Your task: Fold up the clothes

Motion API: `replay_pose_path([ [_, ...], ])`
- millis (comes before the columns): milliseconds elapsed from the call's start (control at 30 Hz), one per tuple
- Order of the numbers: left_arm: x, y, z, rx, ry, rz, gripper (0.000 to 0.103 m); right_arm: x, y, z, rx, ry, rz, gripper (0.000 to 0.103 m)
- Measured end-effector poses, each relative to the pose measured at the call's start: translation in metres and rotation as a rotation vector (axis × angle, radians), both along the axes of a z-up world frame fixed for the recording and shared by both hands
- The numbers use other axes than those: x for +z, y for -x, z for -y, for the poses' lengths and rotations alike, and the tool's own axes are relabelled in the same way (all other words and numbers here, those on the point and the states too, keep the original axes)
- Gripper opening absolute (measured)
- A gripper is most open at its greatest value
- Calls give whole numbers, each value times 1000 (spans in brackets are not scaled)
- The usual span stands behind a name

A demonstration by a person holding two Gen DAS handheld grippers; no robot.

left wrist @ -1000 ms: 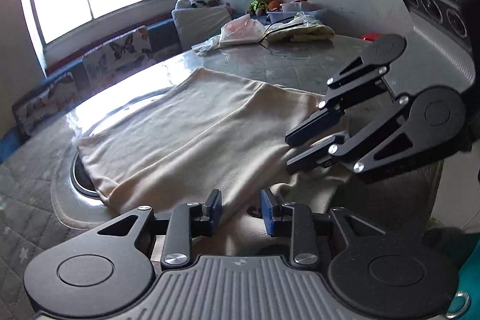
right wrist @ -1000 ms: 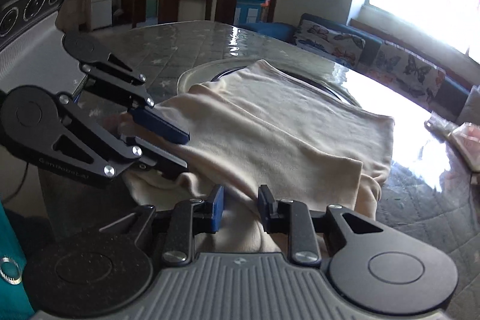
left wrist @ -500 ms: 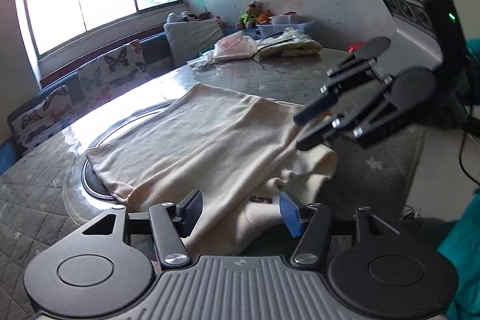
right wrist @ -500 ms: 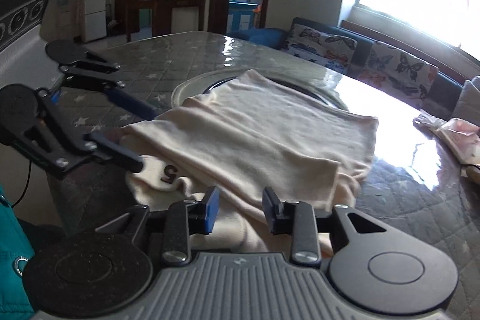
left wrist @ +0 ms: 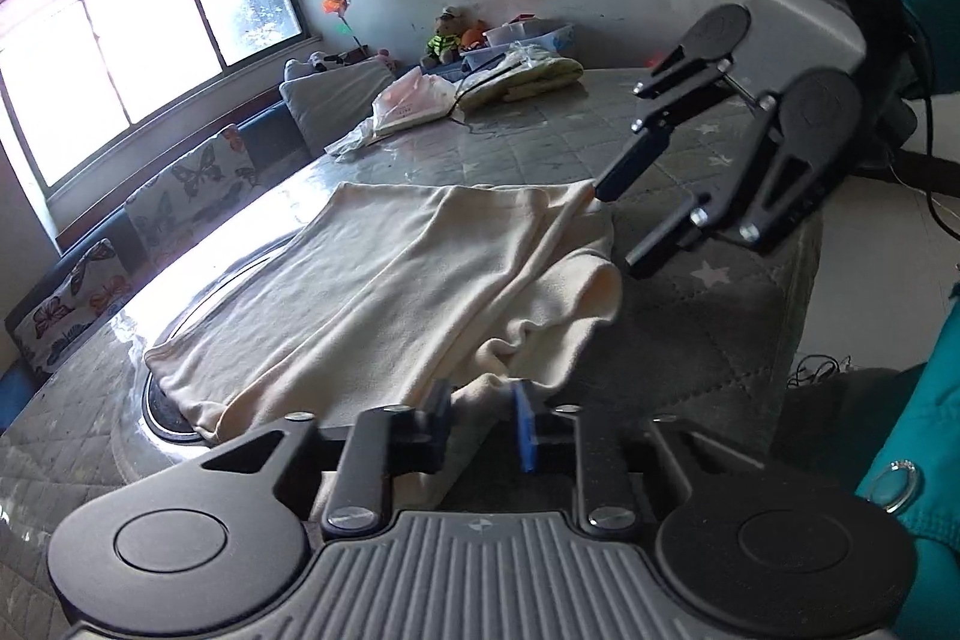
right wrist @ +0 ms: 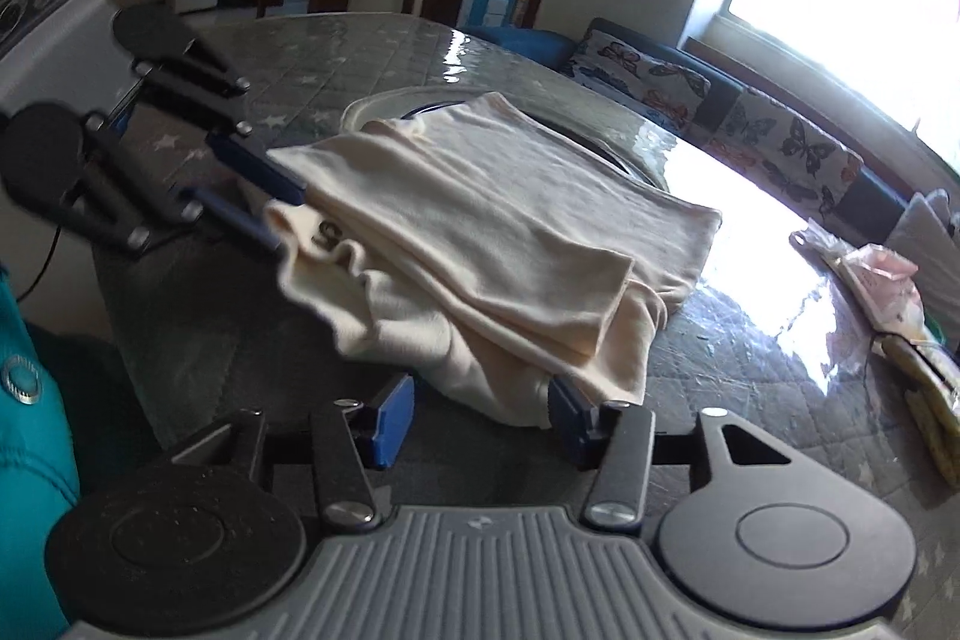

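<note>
Cream top half-folded on the bench, both claws at its near edge

The cream garment [left wrist: 384,280] lies in the middle of the frame on the quilted grey bench [left wrist: 708,292], one layer folded over the other and a bunched corner hanging near the bench edge. In its own view, the left claw [left wrist: 480,415] sits bottom centre with its jaws narrow and closing, a bit of the cloth's edge between the blue pads, though I can't tell if they're pinching it yet. In its own view, the right claw [right wrist: 480,415] is bottom centre too, jaws opening and fairly wide, with the cloth's lower fold sitting just ahead of the gap and not gripped. A teal sleeve [right wrist: 30,400] shows at the left edge there.
</note>
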State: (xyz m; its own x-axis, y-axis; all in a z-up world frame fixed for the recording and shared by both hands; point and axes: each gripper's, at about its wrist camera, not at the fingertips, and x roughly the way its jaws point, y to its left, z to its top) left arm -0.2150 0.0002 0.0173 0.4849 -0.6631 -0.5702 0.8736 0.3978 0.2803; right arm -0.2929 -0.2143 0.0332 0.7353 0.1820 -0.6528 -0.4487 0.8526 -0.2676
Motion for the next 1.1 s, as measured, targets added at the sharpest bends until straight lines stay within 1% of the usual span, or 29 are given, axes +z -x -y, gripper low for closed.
replay_pose_path([
  [67,6,-7,-3,31,32,-15,15,-3,4,-3,32,17,21,57],
  [133,13,-16,-6,58,72,-38,15,-5,5,-6,48,27,38,62],
  [167,16,-22,-7,69,91,-53,15,-6,4,-9,60,41,57,63],
  [333,29,-48,-9,110,158,-103,14,-13,-9,-16,102,86,127,64],
  [400,33,-57,-9,117,182,-123,14,-14,-18,-16,118,82,135,64],
  [467,33,-63,-10,123,193,-136,14,-15,-27,-16,133,75,141,59],
  [567,30,-68,-13,116,194,-170,14,-12,-46,-12,128,17,85,41],
  [600,29,-66,-14,113,188,-167,15,-11,-51,-10,125,-8,59,31],
  [633,27,-64,-15,109,182,-163,18,-9,-56,-7,122,-33,36,25],
  [667,26,-62,-17,106,176,-160,18,-7,-59,-4,119,-58,14,22],
  [733,23,-56,-21,107,167,-148,26,-2,-64,0,106,-105,-21,17],
  [767,21,-53,-23,107,162,-139,27,0,-67,3,95,-127,-33,17],
  [800,19,-50,-24,104,155,-132,32,2,-69,4,87,-144,-41,16],
  [833,17,-47,-25,108,148,-121,40,4,-70,6,80,-160,-49,16],
  [900,13,-42,-27,113,134,-100,45,10,-75,9,61,-200,-61,16],
  [1000,7,-36,-27,114,107,-75,49,14,-79,12,46,-231,-70,16],
  [1100,1,-31,-26,103,74,-42,49,17,-83,13,34,-242,-75,16],
])
